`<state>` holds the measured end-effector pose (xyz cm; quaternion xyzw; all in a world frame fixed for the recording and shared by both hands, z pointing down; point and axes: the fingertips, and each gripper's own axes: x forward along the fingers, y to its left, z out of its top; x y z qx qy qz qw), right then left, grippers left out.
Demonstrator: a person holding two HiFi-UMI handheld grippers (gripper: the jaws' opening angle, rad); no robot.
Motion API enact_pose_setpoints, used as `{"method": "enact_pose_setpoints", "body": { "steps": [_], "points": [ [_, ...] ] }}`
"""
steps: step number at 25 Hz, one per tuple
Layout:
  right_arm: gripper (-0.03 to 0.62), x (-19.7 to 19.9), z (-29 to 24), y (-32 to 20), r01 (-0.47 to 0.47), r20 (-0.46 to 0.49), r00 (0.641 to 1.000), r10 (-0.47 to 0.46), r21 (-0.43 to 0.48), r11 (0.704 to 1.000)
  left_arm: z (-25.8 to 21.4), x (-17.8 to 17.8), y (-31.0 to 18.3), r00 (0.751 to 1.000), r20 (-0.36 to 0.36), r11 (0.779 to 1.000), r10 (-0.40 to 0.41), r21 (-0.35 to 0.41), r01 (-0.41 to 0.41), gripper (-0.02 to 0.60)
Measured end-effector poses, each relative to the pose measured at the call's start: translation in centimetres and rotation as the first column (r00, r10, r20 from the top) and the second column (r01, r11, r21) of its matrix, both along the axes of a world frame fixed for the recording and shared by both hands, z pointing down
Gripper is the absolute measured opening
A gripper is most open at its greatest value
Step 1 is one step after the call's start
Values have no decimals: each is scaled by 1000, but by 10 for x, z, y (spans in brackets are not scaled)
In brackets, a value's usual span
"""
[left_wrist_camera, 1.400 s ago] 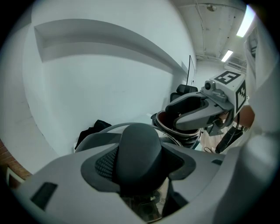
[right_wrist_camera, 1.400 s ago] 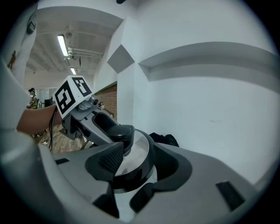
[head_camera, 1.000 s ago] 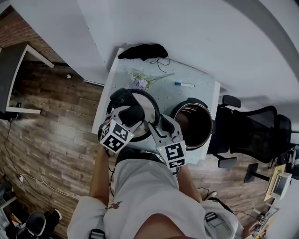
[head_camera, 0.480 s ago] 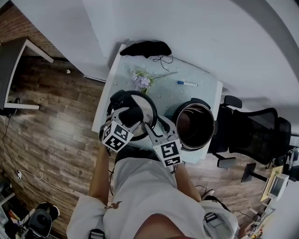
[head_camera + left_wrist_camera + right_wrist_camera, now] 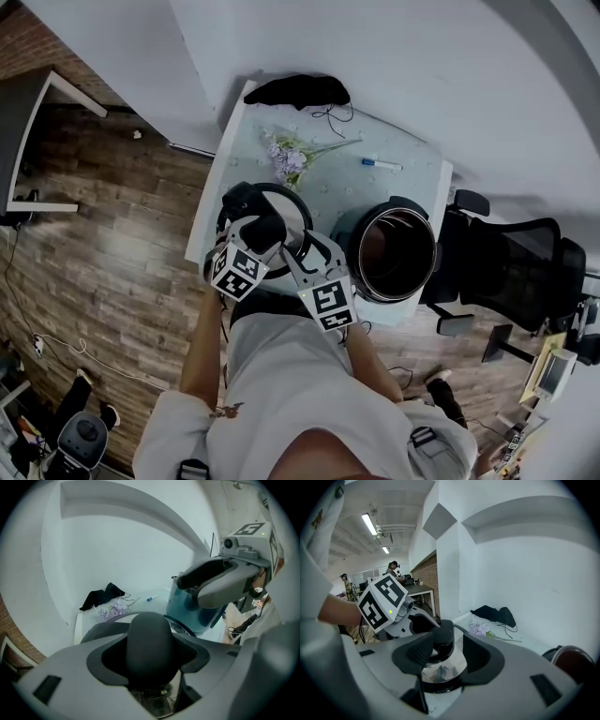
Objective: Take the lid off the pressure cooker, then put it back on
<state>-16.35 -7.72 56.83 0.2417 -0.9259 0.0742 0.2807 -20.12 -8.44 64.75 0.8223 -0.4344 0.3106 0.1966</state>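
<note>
Lid (image 5: 281, 208) half hidden under both tools, left tool (image 5: 150, 654) pinching its knob (image 5: 150, 634), right tool (image 5: 445, 652) spread over it

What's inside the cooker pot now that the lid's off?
The pot stands open. The head view shows a shiny metal inner wall and a dark reddish-brown interior, with no loose item visible. Its bottom is shadowed and partly hidden by its own wall. The lid is to its left.

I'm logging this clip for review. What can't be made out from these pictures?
Whether the lid rests on the table or hangs above it: head view, the left hand-held gripper and right hand-held gripper cover its near edge.
Most of the pot: right gripper view, cut off by the edge.
Print on the pen: head view, too small.
</note>
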Motion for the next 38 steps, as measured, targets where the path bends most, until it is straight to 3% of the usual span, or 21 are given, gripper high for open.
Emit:
{"method": "enact_pose_setpoints", "body": {
  "steps": [21,38],
  "points": [
    [196,-21,44,9,39,-49,998,-42,-71,997,57,-7,3,1000,6,1000,-2,-28,2,275],
    [196,-15,53,15,39,-74,996,-45,-78,996,82,-8,7,999,47,998,-16,-52,19,278]
  ]
}}
